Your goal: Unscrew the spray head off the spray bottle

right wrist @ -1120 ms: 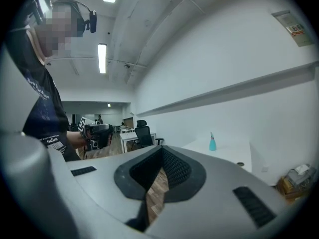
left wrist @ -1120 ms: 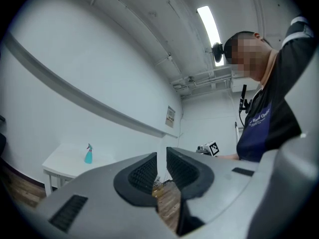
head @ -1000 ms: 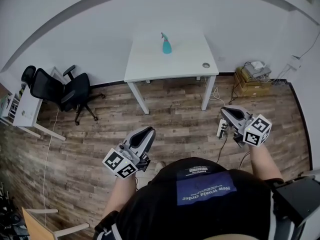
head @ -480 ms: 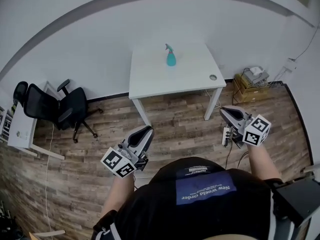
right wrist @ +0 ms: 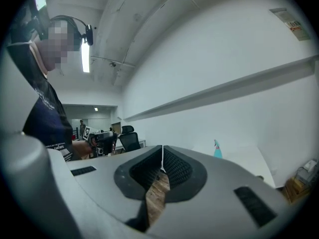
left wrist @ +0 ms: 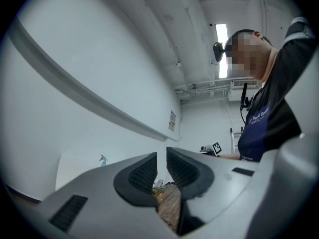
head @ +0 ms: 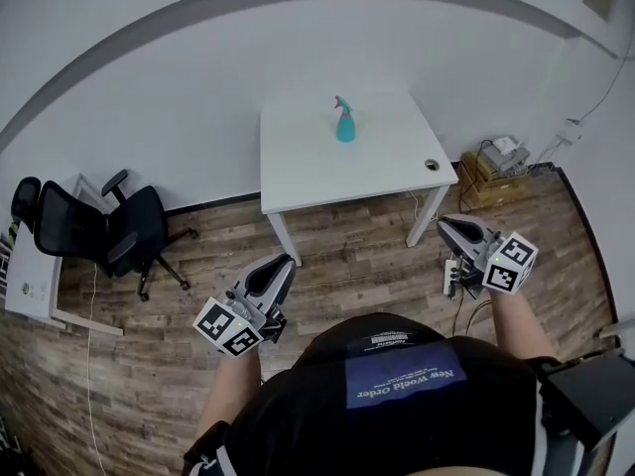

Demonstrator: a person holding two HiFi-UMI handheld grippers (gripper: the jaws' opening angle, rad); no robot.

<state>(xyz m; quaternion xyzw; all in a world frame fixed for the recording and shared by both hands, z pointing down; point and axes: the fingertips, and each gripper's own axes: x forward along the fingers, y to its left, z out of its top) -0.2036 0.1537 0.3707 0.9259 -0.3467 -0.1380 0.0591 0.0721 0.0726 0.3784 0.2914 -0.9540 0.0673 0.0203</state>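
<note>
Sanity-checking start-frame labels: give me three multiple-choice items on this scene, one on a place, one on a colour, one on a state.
1. The spray bottle stands:
A) on the floor
B) on the white table
C) on the office chair

2. The bottle's body is:
A) red
B) black
C) teal

3. The left tongs and right tongs are:
A) both shut and empty
B) both wide open
C) both shut on the bottle

Answers:
1 B: the head view shows it upright on the tabletop, toward the far edge.
2 C: it looks teal in the head view and in both gripper views.
3 A: each gripper view shows the pads closed up with nothing between them, and the bottle is far off on the table.
</note>
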